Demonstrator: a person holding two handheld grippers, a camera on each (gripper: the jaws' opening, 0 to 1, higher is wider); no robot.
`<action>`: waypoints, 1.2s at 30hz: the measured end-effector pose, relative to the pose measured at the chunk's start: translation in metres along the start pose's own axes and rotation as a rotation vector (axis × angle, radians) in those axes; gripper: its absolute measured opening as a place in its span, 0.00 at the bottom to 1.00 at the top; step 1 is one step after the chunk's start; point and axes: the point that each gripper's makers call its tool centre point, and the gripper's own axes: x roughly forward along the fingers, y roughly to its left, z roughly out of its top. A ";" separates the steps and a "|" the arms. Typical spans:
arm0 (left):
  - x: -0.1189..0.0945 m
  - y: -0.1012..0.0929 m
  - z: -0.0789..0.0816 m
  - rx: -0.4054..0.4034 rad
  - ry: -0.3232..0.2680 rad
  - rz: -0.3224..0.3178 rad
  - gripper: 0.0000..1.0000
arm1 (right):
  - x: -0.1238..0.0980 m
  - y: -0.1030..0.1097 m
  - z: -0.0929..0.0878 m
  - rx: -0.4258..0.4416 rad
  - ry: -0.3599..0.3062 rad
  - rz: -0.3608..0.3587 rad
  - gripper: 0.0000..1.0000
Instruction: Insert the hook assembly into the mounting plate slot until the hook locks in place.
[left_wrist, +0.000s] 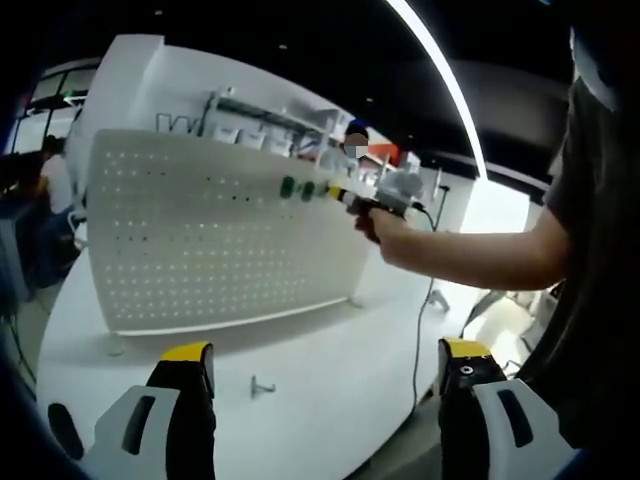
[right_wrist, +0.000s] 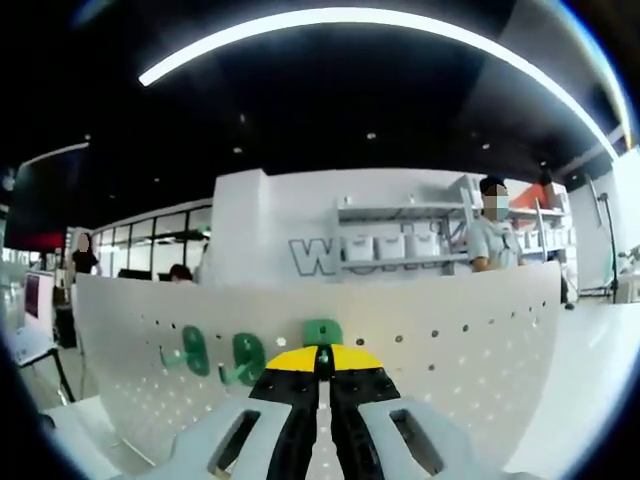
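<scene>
A white pegboard mounting plate (left_wrist: 200, 240) stands upright on a round white table (left_wrist: 330, 350). Two green hooks (left_wrist: 288, 187) sit in its upper right holes. A hand holds my right gripper (left_wrist: 338, 195) against the board just right of them. In the right gripper view the jaws of my right gripper (right_wrist: 320, 358) are shut, with a green hook (right_wrist: 322, 332) pinched at the yellow tips and pressed to the pegboard (right_wrist: 450, 340). Two more green hooks (right_wrist: 195, 350) hang to its left. My left gripper (left_wrist: 325, 355) hovers open over the table, well short of the board.
A small metal hook (left_wrist: 262, 385) lies loose on the table in front of the board. The person's forearm (left_wrist: 470, 250) reaches in from the right, with a cable (left_wrist: 425, 320) hanging below it. Shelves (right_wrist: 400, 245) and bystanders are behind the board.
</scene>
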 end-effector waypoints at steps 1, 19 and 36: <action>0.000 0.000 0.000 0.000 0.000 0.000 0.94 | 0.000 0.000 -0.001 0.001 0.000 -0.001 0.00; -0.004 0.007 -0.001 -0.002 -0.001 0.015 0.94 | 0.001 0.003 -0.007 0.020 -0.002 -0.007 0.00; -0.006 0.005 -0.001 0.005 -0.005 0.014 0.95 | 0.006 0.000 -0.012 -0.032 0.085 -0.018 0.02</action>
